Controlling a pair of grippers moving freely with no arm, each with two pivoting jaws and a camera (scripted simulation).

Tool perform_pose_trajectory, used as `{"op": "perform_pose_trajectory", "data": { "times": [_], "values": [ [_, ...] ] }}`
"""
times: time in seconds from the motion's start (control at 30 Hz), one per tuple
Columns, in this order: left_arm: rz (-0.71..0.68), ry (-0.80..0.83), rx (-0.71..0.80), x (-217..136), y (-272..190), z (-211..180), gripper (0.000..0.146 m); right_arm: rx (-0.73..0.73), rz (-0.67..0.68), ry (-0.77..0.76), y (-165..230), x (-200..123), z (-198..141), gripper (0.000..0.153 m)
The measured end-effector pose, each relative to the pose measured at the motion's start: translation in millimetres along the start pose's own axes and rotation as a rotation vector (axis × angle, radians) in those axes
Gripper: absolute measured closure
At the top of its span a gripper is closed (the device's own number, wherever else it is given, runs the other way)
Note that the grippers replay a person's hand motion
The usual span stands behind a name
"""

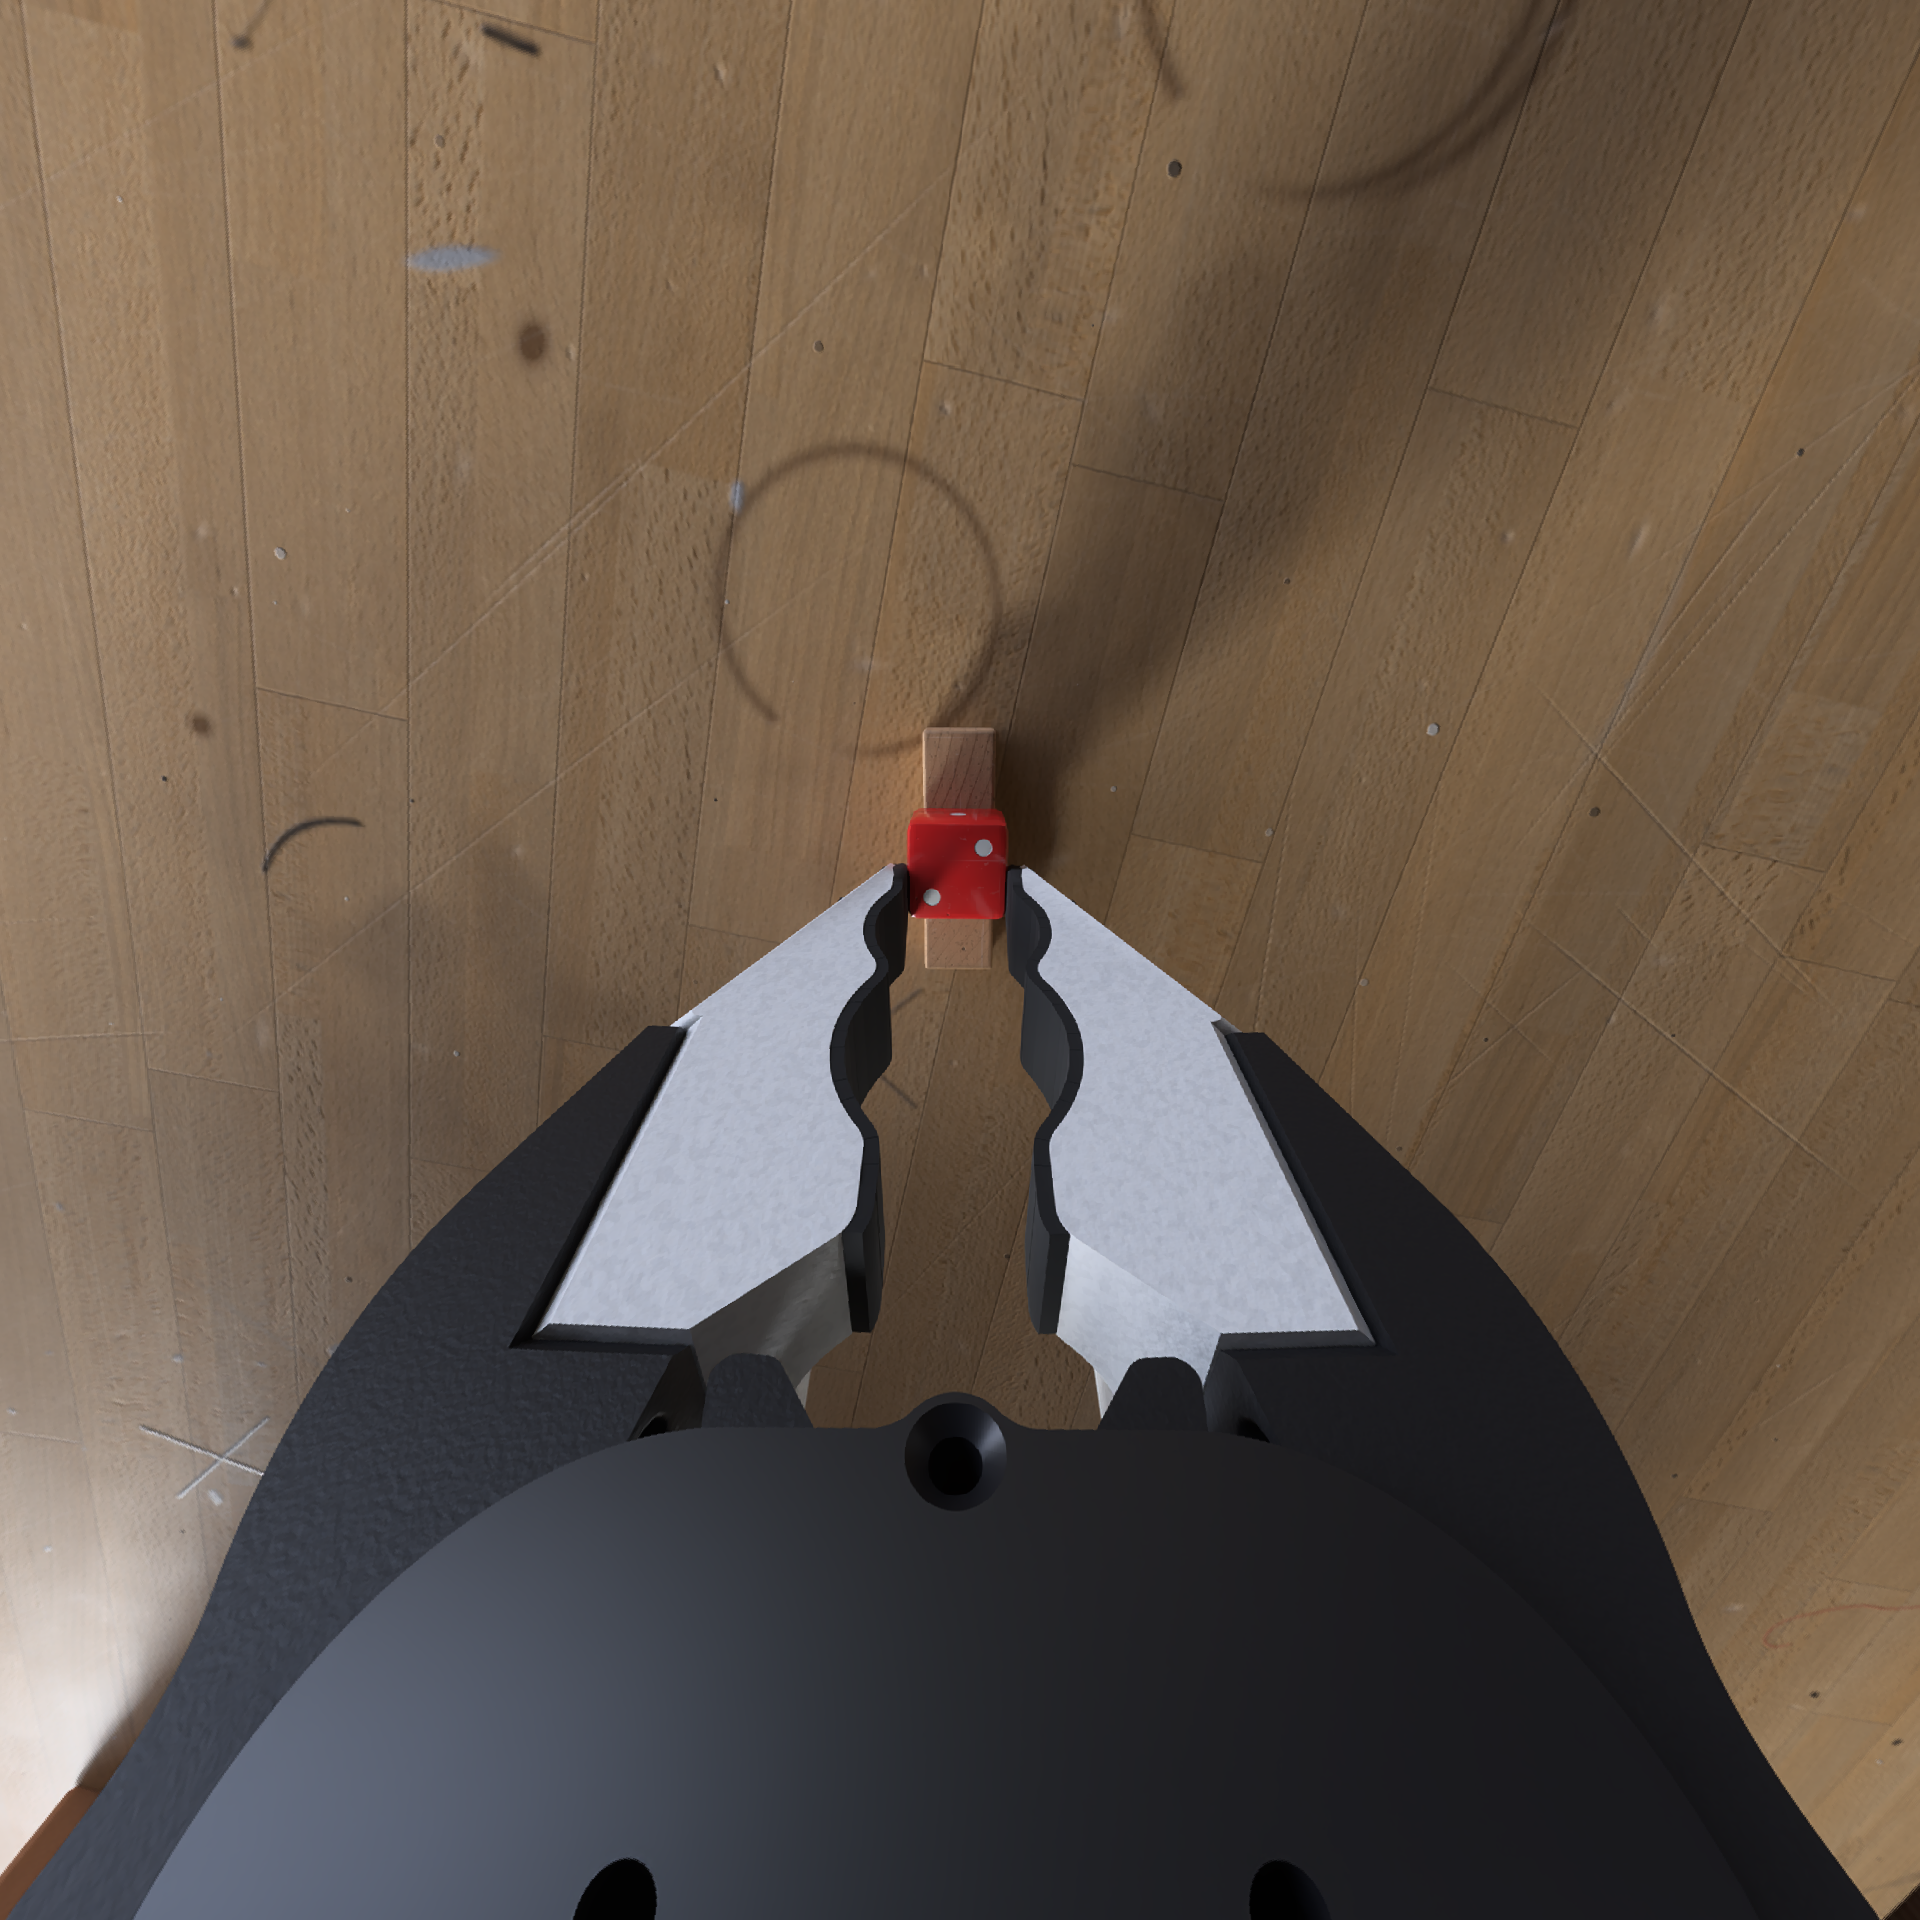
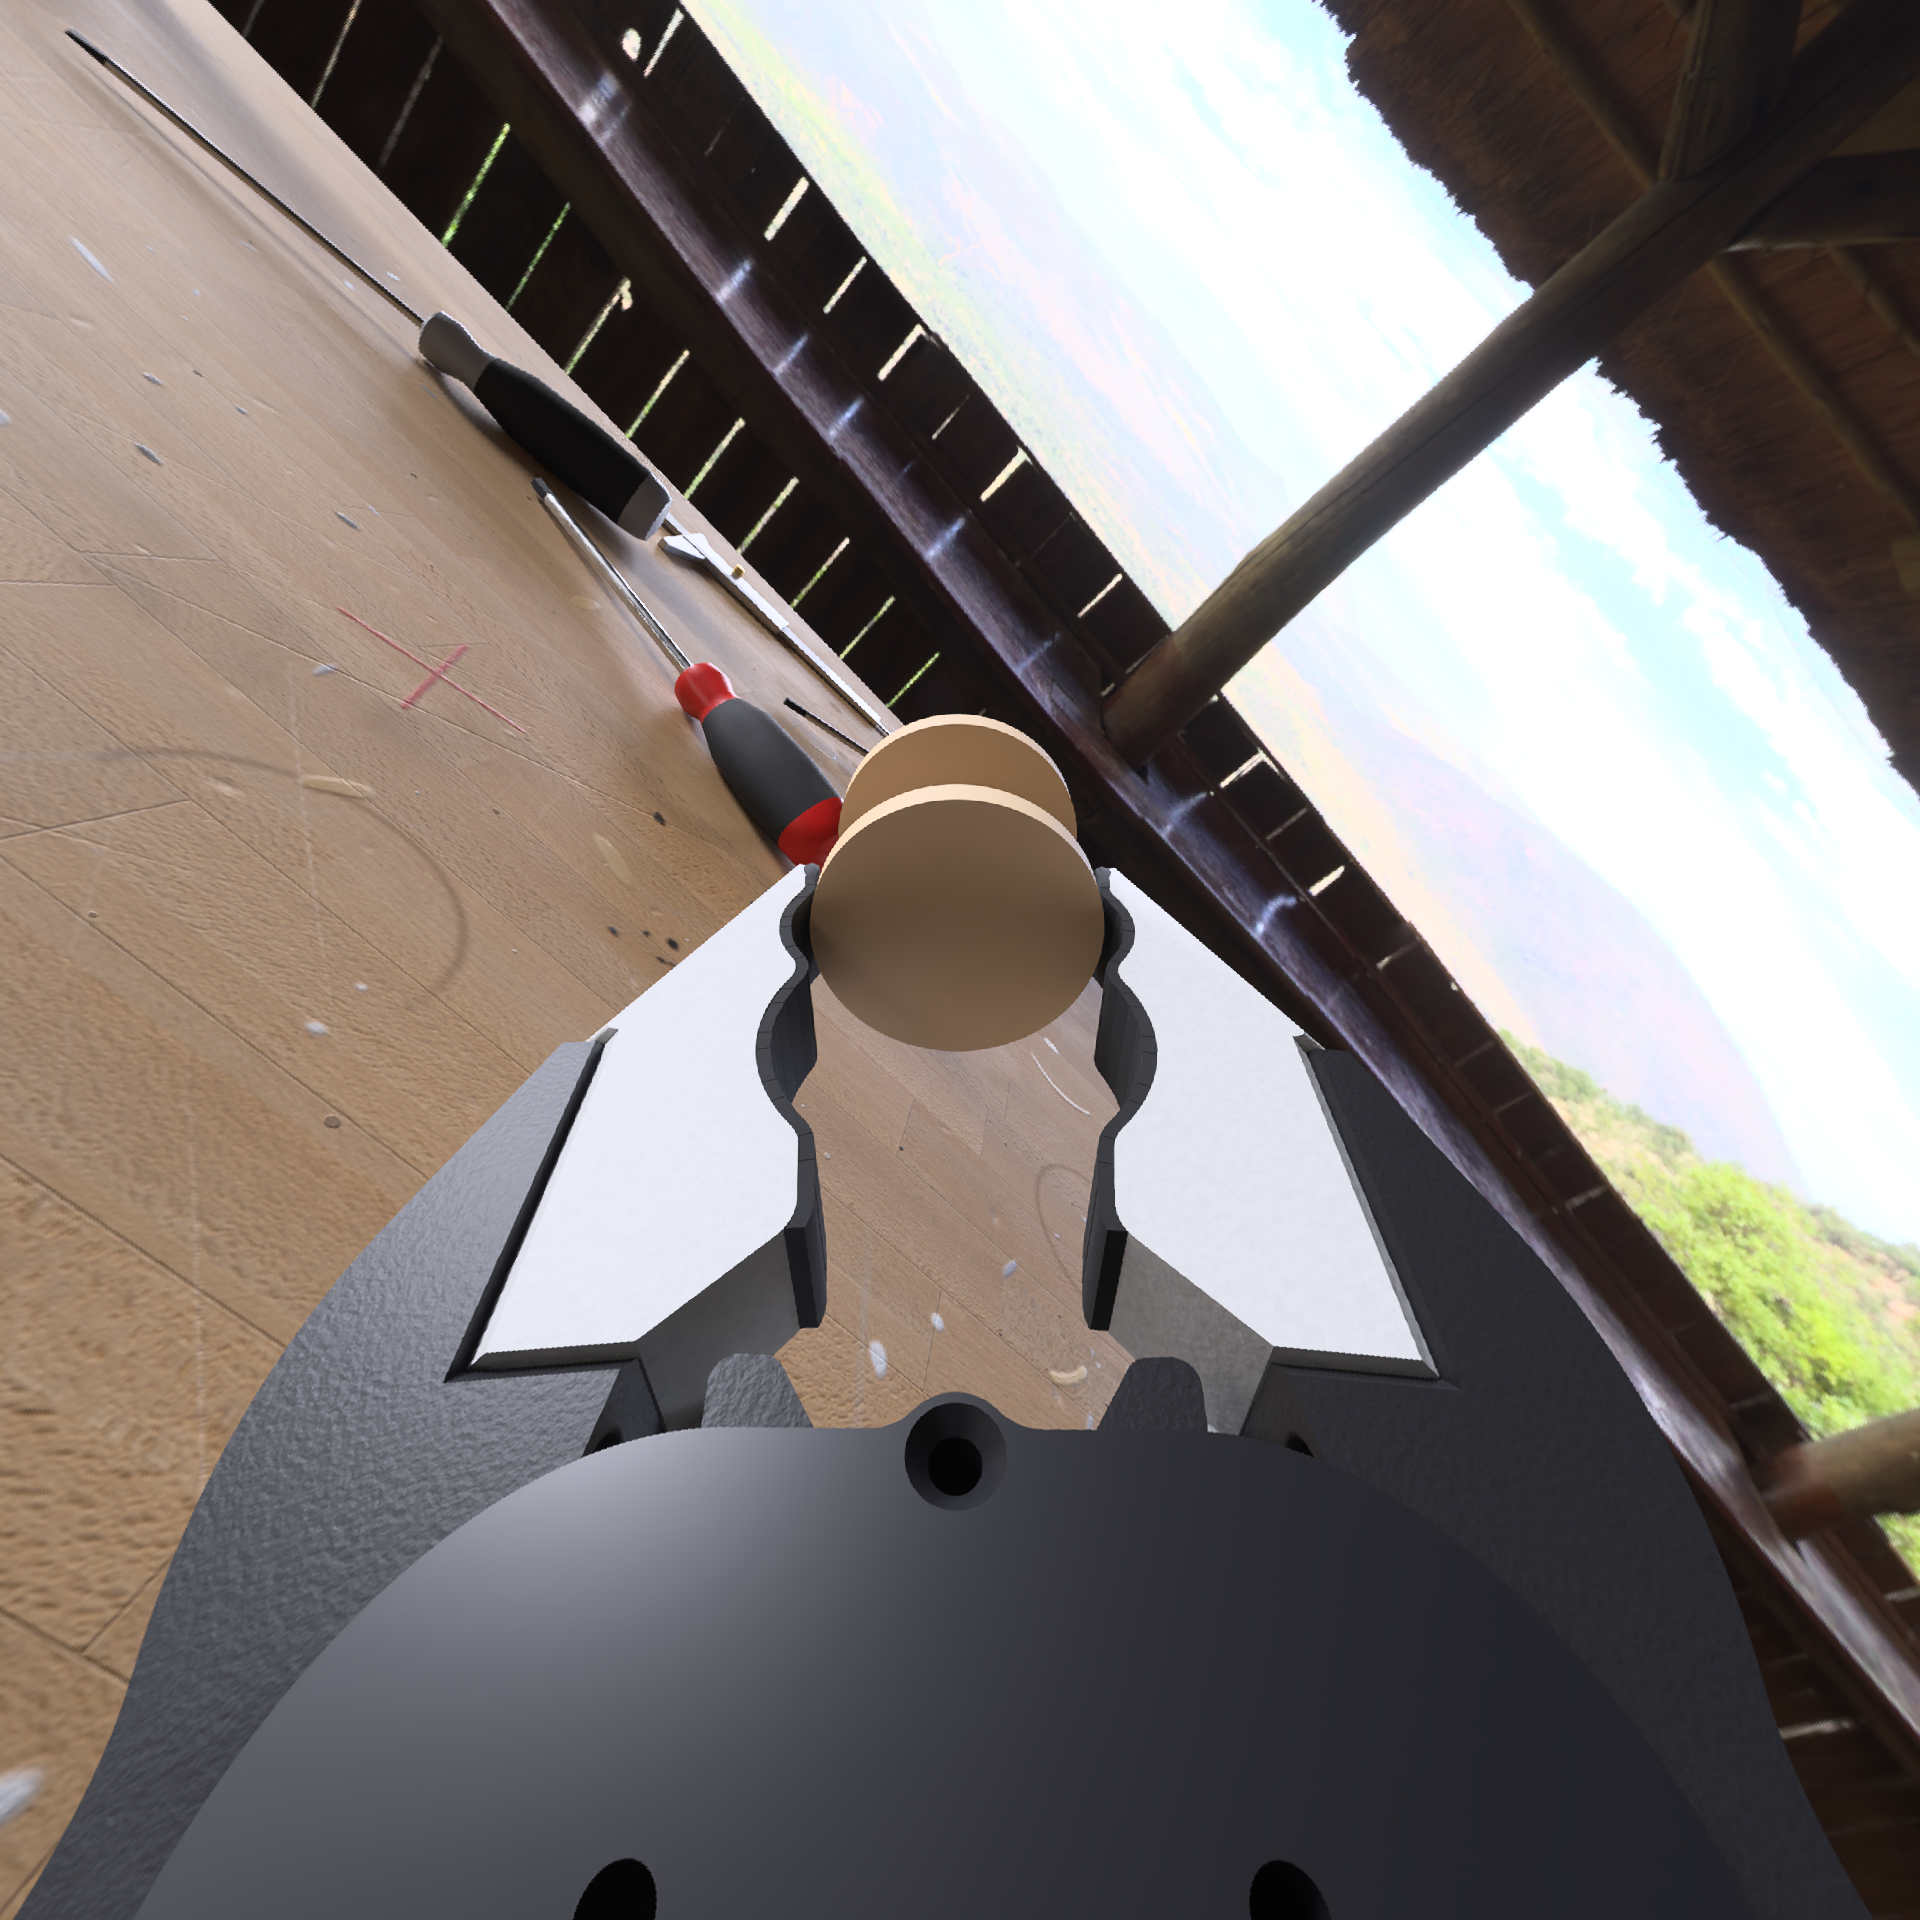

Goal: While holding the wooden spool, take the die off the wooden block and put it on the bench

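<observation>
In the left wrist view a small red die (image 1: 957,878) with white pips sits over a narrow upright wooden block (image 1: 958,764) on the bench (image 1: 416,623). My left gripper (image 1: 956,885) looks straight down on it. Its two fingertips (image 1: 891,896) press the die's left and right sides, so it is shut on the die. I cannot tell whether the die still rests on the block. In the right wrist view my right gripper (image 2: 956,896) is shut on the wooden spool (image 2: 956,925) and holds it above the bench (image 2: 260,831).
A red-and-black screwdriver (image 2: 764,764) lies on the bench just behind the spool. A black-handled tool (image 2: 561,436) and a thin metal blade (image 2: 774,618) lie near the bench's far edge. A dark wooden railing (image 2: 935,499) runs beyond that edge.
</observation>
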State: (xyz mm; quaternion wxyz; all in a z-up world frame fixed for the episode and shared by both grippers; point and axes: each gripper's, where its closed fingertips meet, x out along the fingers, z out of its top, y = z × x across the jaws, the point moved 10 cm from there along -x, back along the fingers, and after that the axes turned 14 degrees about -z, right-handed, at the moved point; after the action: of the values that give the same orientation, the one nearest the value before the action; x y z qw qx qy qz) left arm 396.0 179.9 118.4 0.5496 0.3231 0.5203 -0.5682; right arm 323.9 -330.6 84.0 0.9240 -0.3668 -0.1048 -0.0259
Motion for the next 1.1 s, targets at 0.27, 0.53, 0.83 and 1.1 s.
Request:
{"op": "perform_pose_trajectory", "data": {
  "times": [0.27,0.53,0.83,1.1],
  "values": [
    [-0.019,0.042,0.031,-1.9,-2.5,3.2,0.128,0.021,-0.002,-0.007,-1.4,-0.3,0.2,0.101],
    [0.077,-0.058,0.034,-41.9,-20.8,11.2,0.128,0.055,0.005,-0.029,-2.7,-1.0,1.4,0.101],
    [0.193,-0.136,0.223,-84.3,-108.6,101.3,0.128,0.145,0.04,-0.095,-5.7,-3.6,4.8,0.101],
    [0.061,-0.197,0.274,3.2,-139.3,217.2,0.128,0.301,0.005,-0.148,-20.4,-4.5,2.6,0.101]
  ]
}}
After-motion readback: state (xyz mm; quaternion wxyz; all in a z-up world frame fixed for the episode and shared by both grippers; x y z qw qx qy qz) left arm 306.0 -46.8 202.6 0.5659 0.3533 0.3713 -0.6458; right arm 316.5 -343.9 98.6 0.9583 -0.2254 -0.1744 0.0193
